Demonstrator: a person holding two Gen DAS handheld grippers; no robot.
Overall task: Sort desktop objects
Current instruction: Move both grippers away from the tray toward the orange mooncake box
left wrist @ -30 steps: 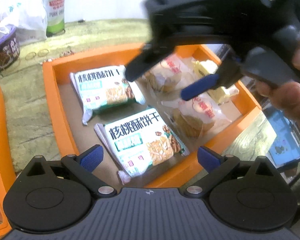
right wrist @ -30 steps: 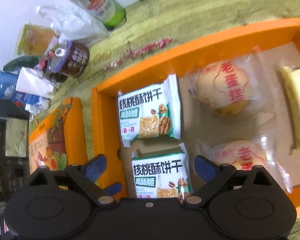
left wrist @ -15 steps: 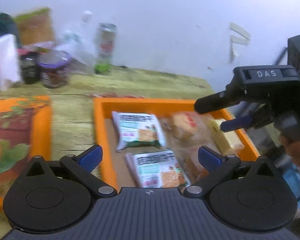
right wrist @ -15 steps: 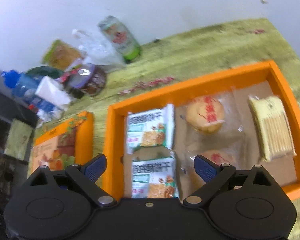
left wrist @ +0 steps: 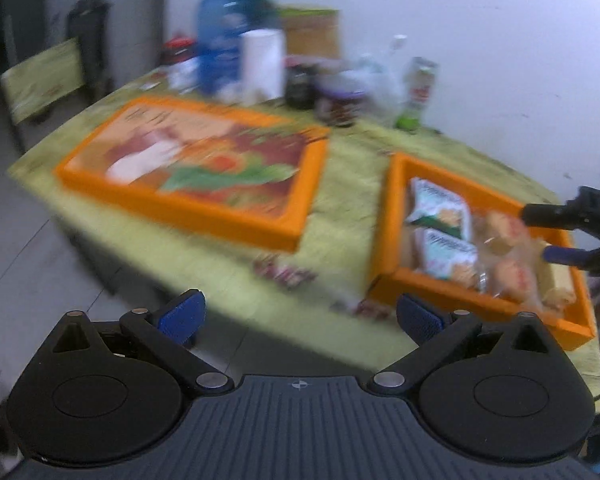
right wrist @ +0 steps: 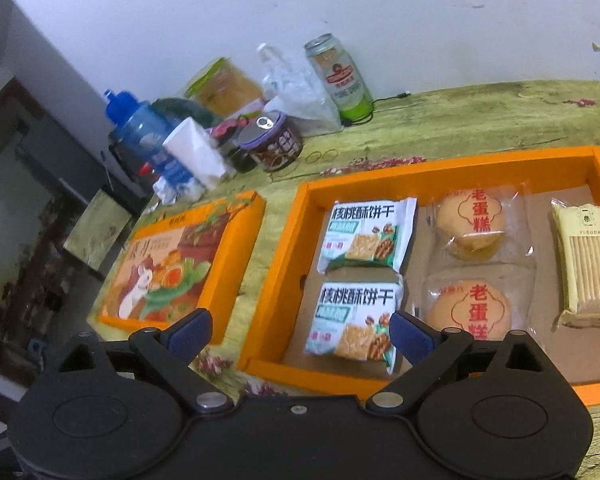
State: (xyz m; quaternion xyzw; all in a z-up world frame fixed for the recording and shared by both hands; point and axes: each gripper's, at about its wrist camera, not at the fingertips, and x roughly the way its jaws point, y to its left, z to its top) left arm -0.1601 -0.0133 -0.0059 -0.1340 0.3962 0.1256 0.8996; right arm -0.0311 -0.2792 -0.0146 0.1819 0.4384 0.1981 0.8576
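Beyond the left gripper [left wrist: 299,316], whose fingers are spread wide with nothing between them, the orange lid [left wrist: 204,170] is seen ahead and slightly to the left on the table [left wrist: 348,192], printed side up. The open orange box [left wrist: 388,216] lies further right, just beside the lid but apart from it. This view is blurred, so fine detail cannot be made out.

From the right wrist view the right gripper [right wrist: 300,332] is also held wide and empty, above the near edge of the orange box [right wrist: 452,160]. Inside it two biscuit packets [right wrist: 364,240] are laid one behind the other at the left, two wrapped cakes [right wrist: 472,220] likewise in the middle, and a cracker pack [right wrist: 588,264] at the right, its long axis running away from the camera.

With the snacks already ranged in the box, closing it is judged the likely remaining step. The lid's long axis runs roughly parallel to the box's left wall. The lid lies to the left of the box, so the left gripper appears the nearer one, and the move would carry the lid rightward over the box.
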